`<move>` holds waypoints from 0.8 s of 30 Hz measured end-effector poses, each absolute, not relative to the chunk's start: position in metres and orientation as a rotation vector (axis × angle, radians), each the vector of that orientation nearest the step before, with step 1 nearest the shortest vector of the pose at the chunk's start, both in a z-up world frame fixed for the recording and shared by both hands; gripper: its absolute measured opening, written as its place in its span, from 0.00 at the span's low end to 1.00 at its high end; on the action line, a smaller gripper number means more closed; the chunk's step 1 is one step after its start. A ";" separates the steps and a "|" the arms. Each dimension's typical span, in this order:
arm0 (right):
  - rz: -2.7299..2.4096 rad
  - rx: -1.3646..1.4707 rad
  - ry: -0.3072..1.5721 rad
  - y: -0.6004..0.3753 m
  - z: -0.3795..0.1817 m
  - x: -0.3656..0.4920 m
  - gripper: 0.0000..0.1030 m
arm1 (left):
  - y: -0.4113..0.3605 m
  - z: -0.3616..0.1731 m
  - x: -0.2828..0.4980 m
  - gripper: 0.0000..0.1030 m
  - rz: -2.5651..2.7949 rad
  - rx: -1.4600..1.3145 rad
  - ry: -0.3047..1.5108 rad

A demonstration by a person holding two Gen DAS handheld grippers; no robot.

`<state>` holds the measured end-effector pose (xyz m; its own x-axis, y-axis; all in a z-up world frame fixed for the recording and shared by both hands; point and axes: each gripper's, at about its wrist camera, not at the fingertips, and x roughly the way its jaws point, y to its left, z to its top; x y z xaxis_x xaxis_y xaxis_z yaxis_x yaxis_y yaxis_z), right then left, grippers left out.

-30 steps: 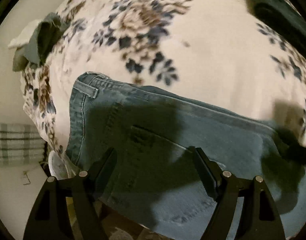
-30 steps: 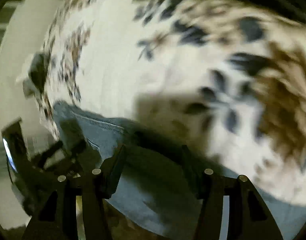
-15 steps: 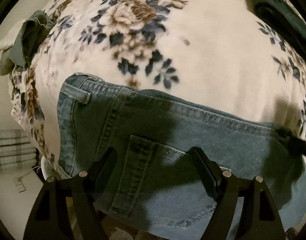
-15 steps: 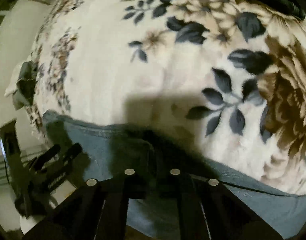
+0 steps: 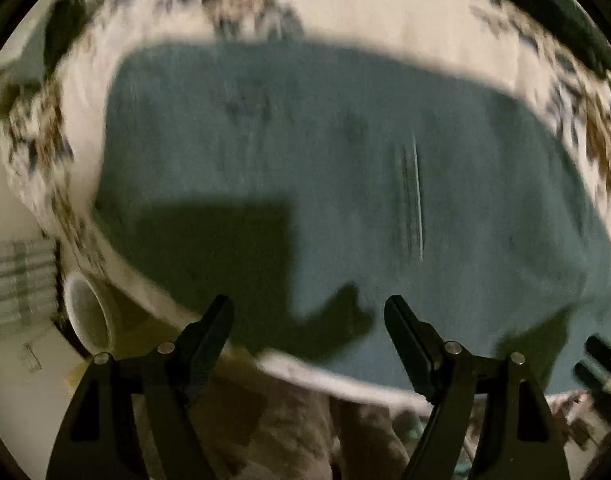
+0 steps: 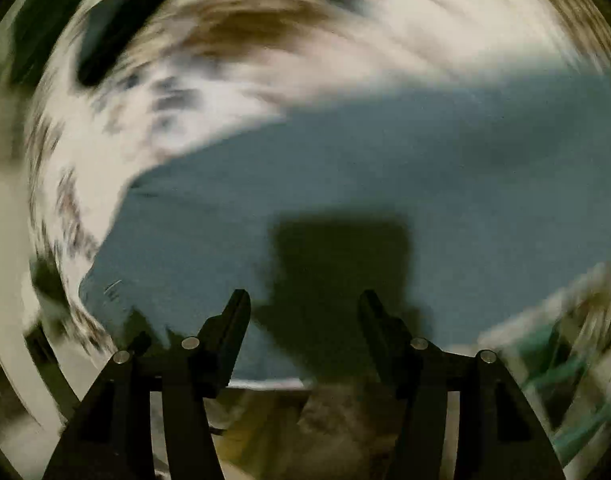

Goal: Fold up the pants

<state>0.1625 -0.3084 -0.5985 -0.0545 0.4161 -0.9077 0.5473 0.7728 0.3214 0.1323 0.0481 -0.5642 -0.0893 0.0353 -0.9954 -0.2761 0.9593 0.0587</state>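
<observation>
Blue jeans (image 5: 325, 168) lie spread on a floral blanket (image 5: 385, 12), blurred by motion in both views. My left gripper (image 5: 307, 312) hangs open above the near edge of the jeans with nothing between its fingers. In the right wrist view the jeans (image 6: 385, 168) fill the middle, and my right gripper (image 6: 303, 304) hovers over them. Its jaws are opening and no cloth is between them. Both grippers cast dark shadows on the denim.
A dark green garment (image 5: 61, 36) lies at the blanket's left edge, and another dark garment (image 6: 105, 28) at the top. A white cup-like object (image 5: 87, 312) and a striped cloth (image 5: 17, 276) sit low at left. The other gripper (image 5: 601, 364) shows at right.
Both views have swung so the jeans now fill much more of the picture. The right gripper, nearly shut half a second ago, has spread its jaws and rolled. The left gripper stays open.
</observation>
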 end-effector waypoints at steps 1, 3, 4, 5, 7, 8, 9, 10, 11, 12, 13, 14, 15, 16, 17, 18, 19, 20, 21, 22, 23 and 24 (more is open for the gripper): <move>-0.155 0.803 1.691 -0.315 -0.608 0.147 0.57 | 0.048 -0.572 0.124 0.74 0.273 -0.204 1.675; -0.176 0.870 1.722 -0.322 -0.626 0.126 0.54 | 0.053 -0.584 0.111 0.74 0.282 -0.278 1.713; -0.174 0.903 1.728 -0.323 -0.632 0.118 0.52 | 0.058 -0.590 0.109 0.74 0.285 -0.332 1.720; -0.166 0.932 1.725 -0.322 -0.638 0.113 0.52 | 0.062 -0.594 0.106 0.74 0.285 -0.383 1.722; -0.147 0.950 1.715 -0.318 -0.646 0.109 0.51 | 0.073 -0.601 0.104 0.74 0.287 -0.485 1.702; -0.135 0.964 1.710 -0.314 -0.650 0.108 0.50 | 0.077 -0.604 0.106 0.72 0.284 -0.526 1.682; -0.135 0.978 1.707 -0.311 -0.655 0.107 0.48 | 0.075 -0.607 0.109 0.65 0.287 -0.547 1.674; -0.138 0.997 1.701 -0.309 -0.659 0.106 0.47 | 0.078 -0.612 0.111 0.54 0.290 -0.571 1.677; -0.139 1.017 1.697 -0.306 -0.663 0.105 0.47 | 0.080 -0.616 0.113 0.49 0.292 -0.601 1.683; -0.148 1.027 1.696 -0.305 -0.665 0.105 0.43 | 0.083 -0.620 0.114 0.42 0.307 -0.622 1.685; -0.172 1.029 1.698 -0.304 -0.668 0.105 0.40 | 0.086 -0.620 0.114 0.36 0.320 -0.634 1.675; -0.189 1.037 1.691 -0.304 -0.669 0.103 0.38 | 0.089 -0.618 0.114 0.32 0.331 -0.645 1.656; -0.211 1.030 1.686 -0.304 -0.670 0.102 0.30 | 0.091 -0.616 0.114 0.21 0.331 -0.637 1.634; -0.231 1.022 1.686 -0.304 -0.670 0.099 0.17 | 0.090 -0.612 0.115 0.15 0.323 -0.618 1.617; -0.243 1.033 1.673 -0.304 -0.670 0.096 0.13 | 0.090 -0.609 0.114 0.13 0.322 -0.603 1.605; -0.242 1.032 1.657 -0.303 -0.667 0.096 0.07 | 0.092 -0.606 0.112 0.12 0.314 -0.601 1.590; -0.238 1.015 1.644 -0.302 -0.663 0.095 0.04 | 0.092 -0.604 0.111 0.11 0.305 -0.598 1.582; -0.228 0.981 1.635 -0.301 -0.657 0.094 0.03 | 0.091 -0.601 0.108 0.10 0.297 -0.593 1.574; -0.219 0.953 1.631 -0.298 -0.651 0.094 0.03 | 0.090 -0.598 0.106 0.10 0.288 -0.588 1.567; -0.211 0.916 1.630 -0.295 -0.645 0.094 0.03 | 0.091 -0.593 0.104 0.09 0.277 -0.584 1.560; -0.206 0.893 1.630 -0.292 -0.641 0.092 0.03 | 0.092 -0.588 0.102 0.09 0.269 -0.581 1.550; -0.199 0.868 1.634 -0.289 -0.637 0.091 0.03 | 0.094 -0.583 0.100 0.09 0.262 -0.577 1.539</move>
